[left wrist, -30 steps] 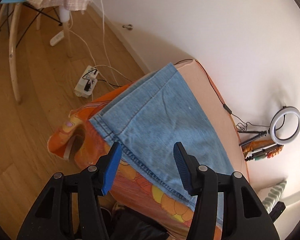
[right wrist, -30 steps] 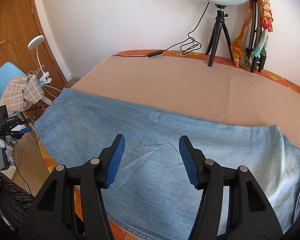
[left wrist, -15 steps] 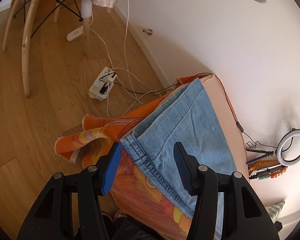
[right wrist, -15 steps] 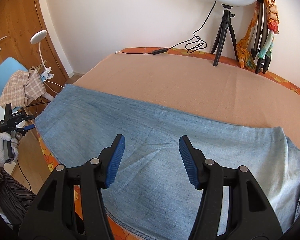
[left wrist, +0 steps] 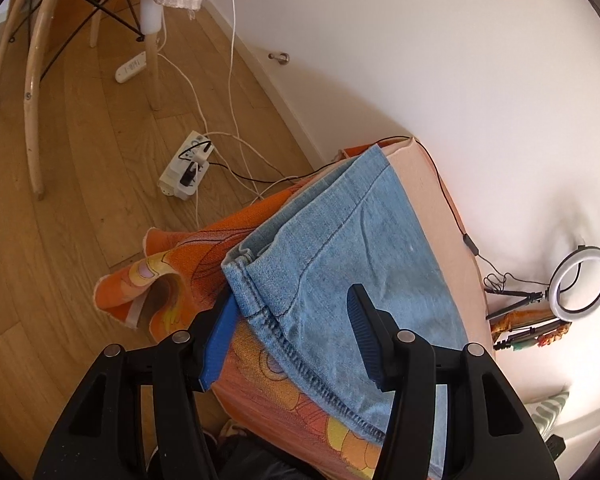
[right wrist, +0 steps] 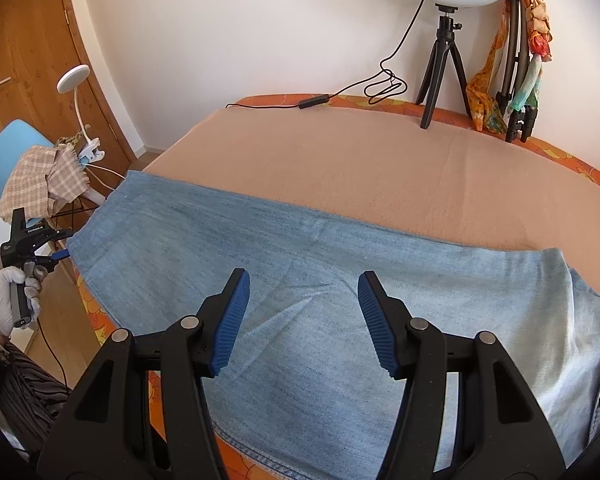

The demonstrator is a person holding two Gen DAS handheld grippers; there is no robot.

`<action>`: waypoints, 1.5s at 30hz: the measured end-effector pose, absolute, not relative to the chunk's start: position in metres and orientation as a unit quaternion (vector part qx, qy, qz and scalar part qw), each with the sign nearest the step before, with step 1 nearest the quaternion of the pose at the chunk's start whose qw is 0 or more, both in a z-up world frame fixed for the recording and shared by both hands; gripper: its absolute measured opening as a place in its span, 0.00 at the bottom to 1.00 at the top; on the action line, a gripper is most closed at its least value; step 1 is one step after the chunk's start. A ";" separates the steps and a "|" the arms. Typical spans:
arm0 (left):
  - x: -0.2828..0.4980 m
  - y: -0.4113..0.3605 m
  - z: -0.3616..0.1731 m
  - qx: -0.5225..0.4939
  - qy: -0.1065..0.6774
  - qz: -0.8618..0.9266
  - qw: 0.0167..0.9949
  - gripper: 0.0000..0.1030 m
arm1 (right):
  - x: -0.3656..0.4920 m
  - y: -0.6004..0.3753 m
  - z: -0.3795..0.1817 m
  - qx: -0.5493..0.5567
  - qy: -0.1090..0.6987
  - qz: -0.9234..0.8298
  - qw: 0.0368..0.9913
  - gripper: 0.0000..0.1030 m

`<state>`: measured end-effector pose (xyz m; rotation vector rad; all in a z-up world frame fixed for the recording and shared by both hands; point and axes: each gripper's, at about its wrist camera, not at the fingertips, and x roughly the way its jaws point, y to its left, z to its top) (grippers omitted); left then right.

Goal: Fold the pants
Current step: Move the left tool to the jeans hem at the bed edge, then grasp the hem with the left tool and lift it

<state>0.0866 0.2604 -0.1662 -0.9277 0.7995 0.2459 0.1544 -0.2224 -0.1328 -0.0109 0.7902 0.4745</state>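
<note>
Light blue jeans (right wrist: 300, 264) lie flat across a beige blanket (right wrist: 380, 168), waistband and button at the right. My right gripper (right wrist: 304, 316) hovers open above the middle of the leg, nothing between its fingers. In the left wrist view the leg's hem (left wrist: 260, 304) hangs over the bed's end. My left gripper (left wrist: 292, 336) is open around that hem corner; its left finger (left wrist: 220, 336) sits beside the hem's edge and the pads do not press the cloth. From the right wrist view the left gripper (right wrist: 58, 250) shows at the far left in a gloved hand (right wrist: 12, 296).
An orange patterned bedspread (left wrist: 268, 380) hangs off the bed end. On the wooden floor lie a power strip (left wrist: 186, 172) and cables, near a chair (left wrist: 32, 60) draped with plaid cloth. A ring light on a tripod (right wrist: 440, 80) stands at the back by the wall.
The left gripper has closed in on the leg's hem, which now lies between its fingers and looks larger. The right gripper and the jeans under it have stayed put.
</note>
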 end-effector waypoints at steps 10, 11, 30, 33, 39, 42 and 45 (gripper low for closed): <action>0.105 0.243 -0.160 -0.380 0.370 0.124 0.839 0.34 | 0.155 -0.224 -0.132 -0.004 0.380 0.227 0.897 0.57; 0.106 0.243 -0.159 -0.376 0.367 0.126 0.841 0.28 | 0.154 -0.225 -0.132 -0.003 0.380 0.227 0.897 0.57; 0.102 0.237 -0.162 -0.399 0.355 0.131 0.835 0.39 | 0.153 -0.227 -0.131 -0.006 0.377 0.234 0.896 0.57; 0.101 0.238 -0.166 -0.401 0.355 0.132 0.834 0.41 | 0.152 -0.223 -0.131 -0.012 0.377 0.237 0.895 0.57; 0.104 0.247 -0.171 -0.406 0.330 0.123 0.843 0.09 | 0.153 -0.219 -0.133 -0.018 0.379 0.240 0.893 0.57; 0.103 0.249 -0.171 -0.423 0.311 0.102 0.845 0.09 | 0.153 -0.220 -0.133 -0.018 0.380 0.239 0.893 0.57; 0.109 0.242 -0.163 -0.425 0.305 0.065 0.850 0.09 | 0.153 -0.222 -0.134 -0.013 0.383 0.239 0.892 0.57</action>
